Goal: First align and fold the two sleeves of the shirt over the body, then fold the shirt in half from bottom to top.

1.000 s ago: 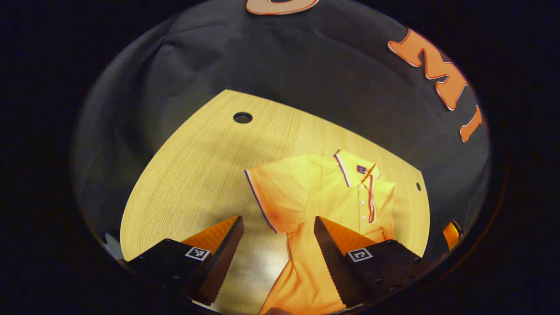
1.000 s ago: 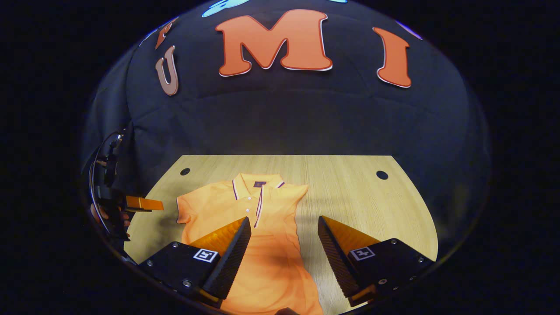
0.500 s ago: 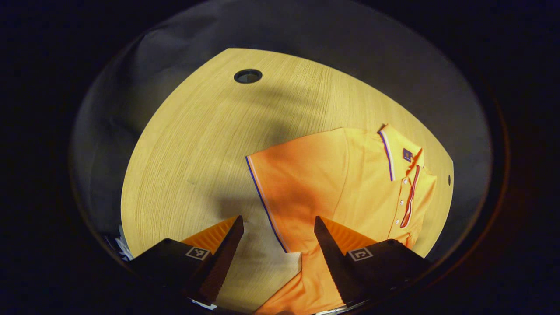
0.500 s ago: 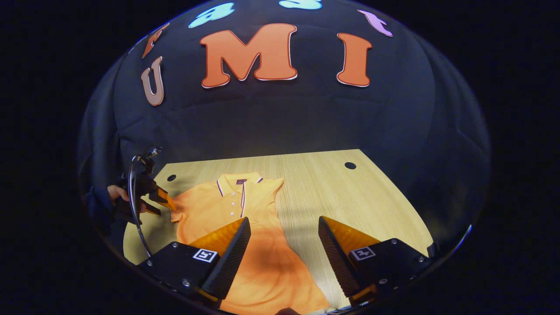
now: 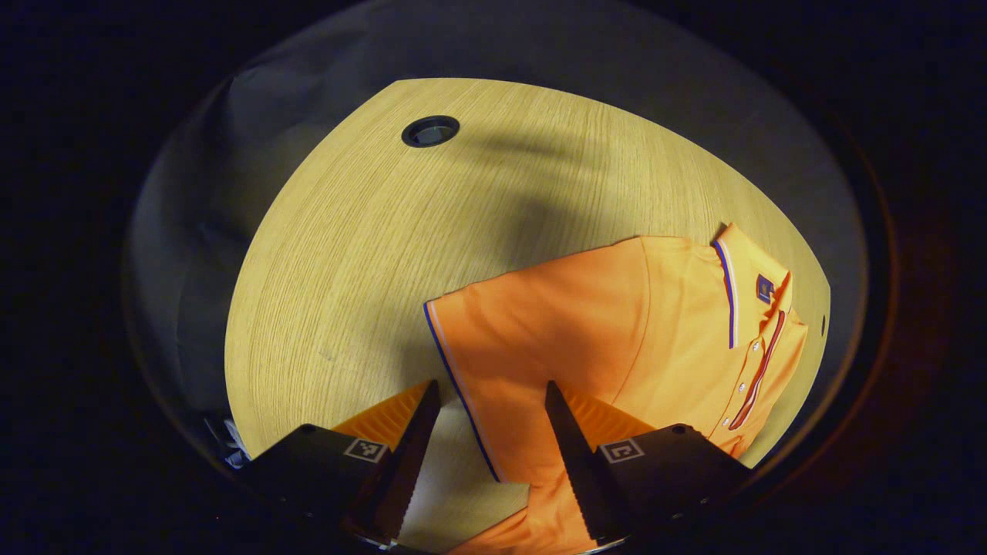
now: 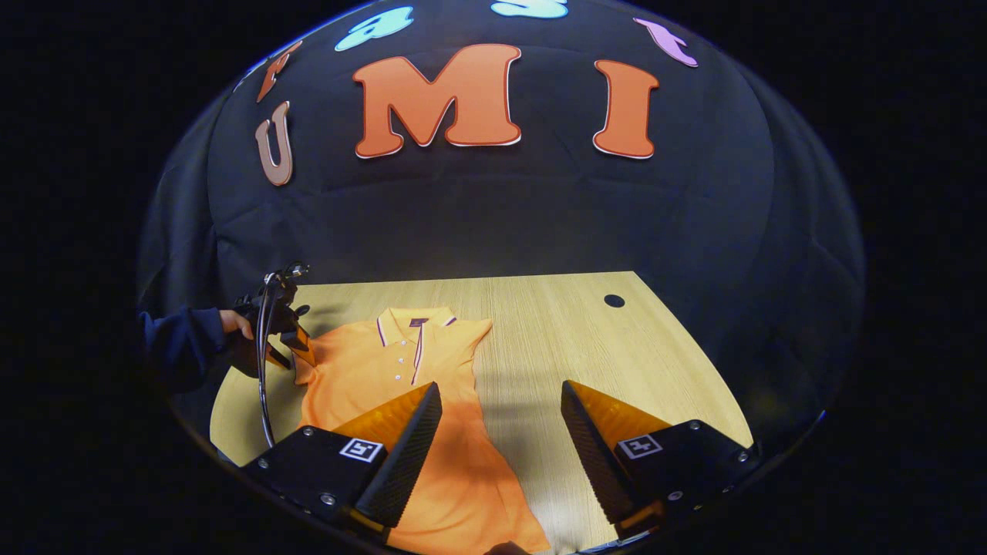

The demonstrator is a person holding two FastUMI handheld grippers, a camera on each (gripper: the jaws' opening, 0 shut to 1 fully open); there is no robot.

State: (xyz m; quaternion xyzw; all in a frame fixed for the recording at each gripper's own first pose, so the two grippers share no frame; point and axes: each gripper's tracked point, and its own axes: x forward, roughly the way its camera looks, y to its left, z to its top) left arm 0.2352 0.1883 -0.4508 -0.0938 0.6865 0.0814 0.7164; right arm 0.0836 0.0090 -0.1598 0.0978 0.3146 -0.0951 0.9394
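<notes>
Orange knit shirt (image 5: 617,324) is looking soft and floppy, so the left gripper (image 5: 486,455), jaws wide, is lining up on the sleeve hem (image 5: 455,378) at lower centre, and the right gripper (image 6: 501,455) is hanging wide open too.

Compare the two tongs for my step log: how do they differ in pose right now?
The left tongs straddle the sleeve's striped cuff; the right tongs hover back over the shirt and bare table. The left sits by the sleeve, the right toward the hem. Both are open, gripping nothing.
</notes>
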